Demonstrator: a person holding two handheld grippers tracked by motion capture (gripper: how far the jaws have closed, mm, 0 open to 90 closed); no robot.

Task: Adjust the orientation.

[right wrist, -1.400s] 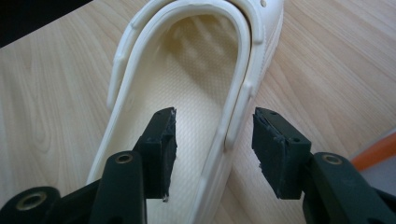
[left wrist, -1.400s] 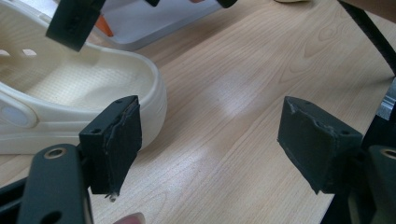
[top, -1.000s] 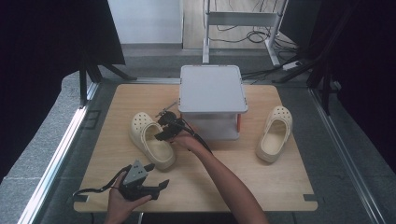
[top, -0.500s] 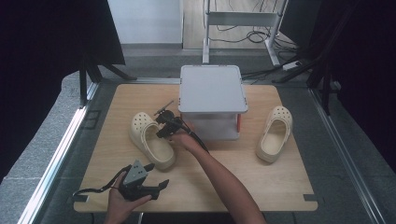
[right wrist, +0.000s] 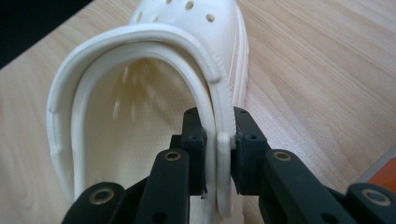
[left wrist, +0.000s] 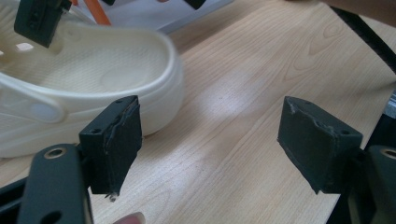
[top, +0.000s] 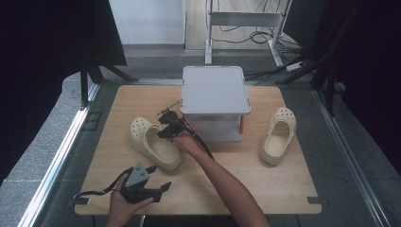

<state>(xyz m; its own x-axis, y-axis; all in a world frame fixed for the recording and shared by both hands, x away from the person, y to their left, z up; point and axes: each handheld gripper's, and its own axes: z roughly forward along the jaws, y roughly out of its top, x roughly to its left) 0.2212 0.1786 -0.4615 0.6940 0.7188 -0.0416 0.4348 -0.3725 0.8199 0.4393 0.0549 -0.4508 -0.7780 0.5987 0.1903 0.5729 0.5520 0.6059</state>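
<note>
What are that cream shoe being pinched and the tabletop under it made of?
The cream clog looks like soft moulded foam or rubber, matte: one seamless piece with punched holes and a thick rounded rim, which the right hand-held gripper pinches. The tabletop looks like pale wood, or a wood-look laminate, smooth with a slight sheen: grain lines show.

Left clog (left wrist: 84, 70) toe cut off by the frame edge; far shelf (left wrist: 154, 11) mostly out of frame.

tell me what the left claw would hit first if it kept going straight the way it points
Probably the cream clog: in the left gripper view its heel sits just past the open left claw, on the near side. Bare table fills the rest of the gap, so depth is uncertain.
</note>
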